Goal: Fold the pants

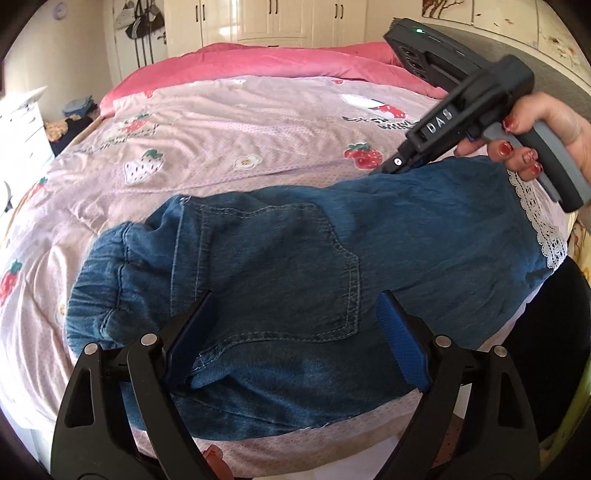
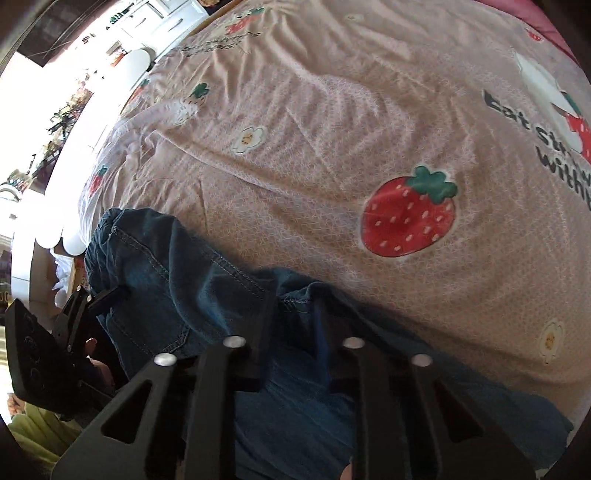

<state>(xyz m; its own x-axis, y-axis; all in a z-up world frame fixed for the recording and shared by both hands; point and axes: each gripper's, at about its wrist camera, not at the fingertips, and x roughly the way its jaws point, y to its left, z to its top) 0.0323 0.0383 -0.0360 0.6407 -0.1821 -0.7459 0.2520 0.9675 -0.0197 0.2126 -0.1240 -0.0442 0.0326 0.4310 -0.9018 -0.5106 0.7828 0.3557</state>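
Note:
Blue denim pants (image 1: 280, 266) lie across the near part of the bed, waistband to the left, back pocket up, a white lace hem (image 1: 535, 210) at the right. My left gripper (image 1: 295, 314) is open just above the pocket area, fingers apart on either side. My right gripper (image 1: 399, 166) touches the pants' far edge at the right. In the right wrist view its fingers (image 2: 295, 314) stand close together with denim (image 2: 177, 273) bunched between them. The left gripper (image 2: 77, 306) shows at that view's left edge.
The bed has a pink strawberry-print cover (image 1: 236, 122) and a pink blanket (image 1: 258, 59) at the far end. White wardrobes (image 1: 273, 18) stand behind. A white dresser (image 1: 22, 122) and piled clothes (image 1: 74, 114) sit at the left.

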